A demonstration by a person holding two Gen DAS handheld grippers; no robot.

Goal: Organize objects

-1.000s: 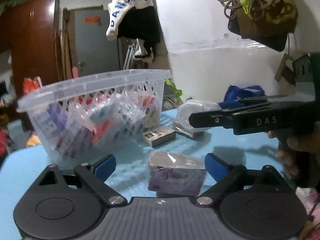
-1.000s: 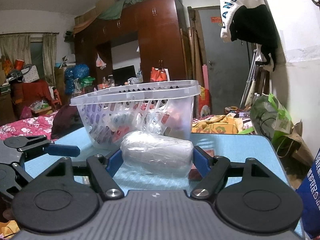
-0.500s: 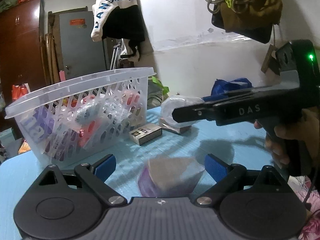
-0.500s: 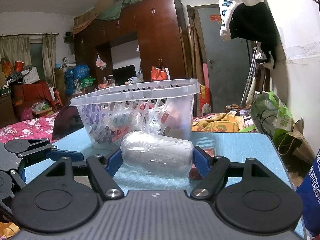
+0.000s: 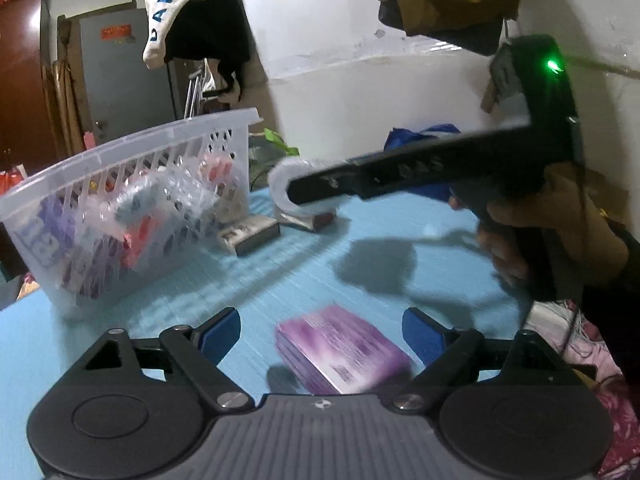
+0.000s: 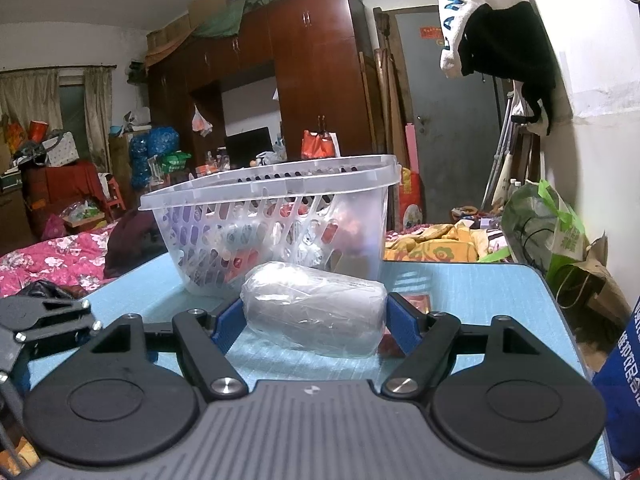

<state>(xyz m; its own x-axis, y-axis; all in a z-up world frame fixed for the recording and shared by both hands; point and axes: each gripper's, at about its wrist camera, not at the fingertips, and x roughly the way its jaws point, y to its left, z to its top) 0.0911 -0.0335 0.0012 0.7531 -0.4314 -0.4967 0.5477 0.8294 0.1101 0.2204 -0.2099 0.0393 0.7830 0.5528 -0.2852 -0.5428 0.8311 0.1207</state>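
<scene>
My left gripper (image 5: 322, 334) is open above a purple packet (image 5: 342, 350) that lies flat on the blue table (image 5: 304, 264), between the fingers but apart from them. My right gripper (image 6: 316, 314) is shut on a clear-wrapped white roll (image 6: 316, 314), held just above the table in front of the clear plastic basket (image 6: 276, 188). In the left wrist view the right gripper (image 5: 400, 174) reaches in from the right with the roll (image 5: 280, 184) at its tip. The basket (image 5: 132, 152) holds several wrapped packets.
A small grey box (image 5: 248, 236) and a flat reddish box (image 5: 306, 218) lie by the basket's near corner. The red box (image 6: 416, 304) shows behind the roll. The table's right edge borders bags (image 6: 560, 236) on the floor. A bed (image 6: 52, 256) lies left.
The purple packet dropped from upright between my left fingers to flat on the table. My left gripper rose and tilted down. My right gripper kept hold of the roll, nearly still.
</scene>
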